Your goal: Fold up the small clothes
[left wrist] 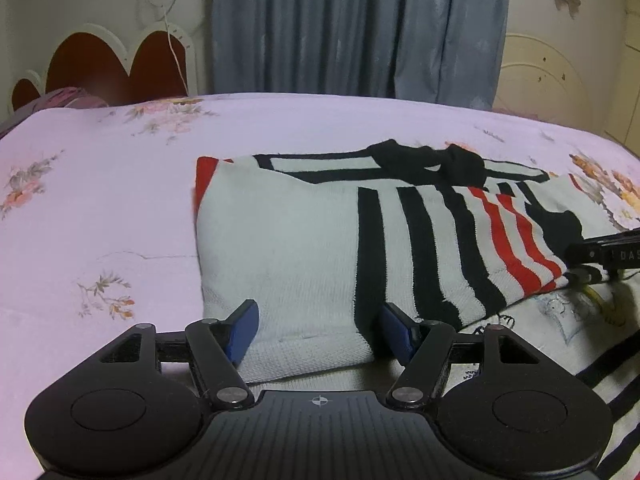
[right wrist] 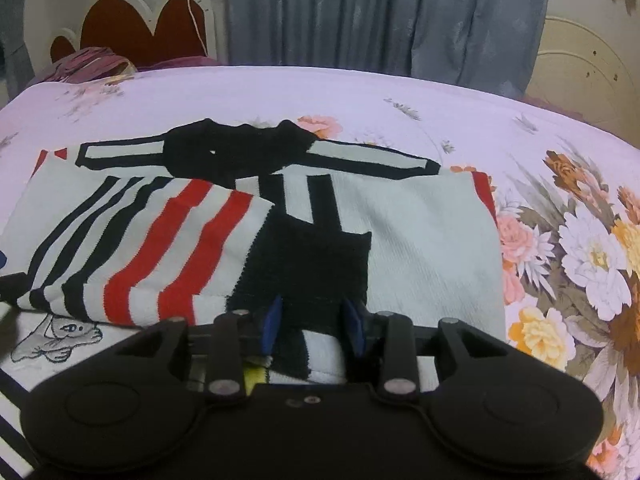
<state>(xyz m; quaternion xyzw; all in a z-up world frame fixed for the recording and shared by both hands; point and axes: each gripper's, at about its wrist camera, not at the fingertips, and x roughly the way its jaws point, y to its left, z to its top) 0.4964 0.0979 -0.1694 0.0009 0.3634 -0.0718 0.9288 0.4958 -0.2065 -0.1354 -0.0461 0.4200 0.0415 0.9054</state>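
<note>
- The striped sweater (right wrist: 420,240) lies partly folded across the middle of the bed (left wrist: 100,200), its striped sleeve laid over the white body.
- The left gripper (left wrist: 316,326) has its fingers spread wide astride the sweater's near hem — pads apparently not pressing.
- The right gripper (right wrist: 312,320) has narrower fingers around the black cuff; whether they pinch is unclear.
- Likely next: grip both hem points and carry them toward the collar together.
</note>
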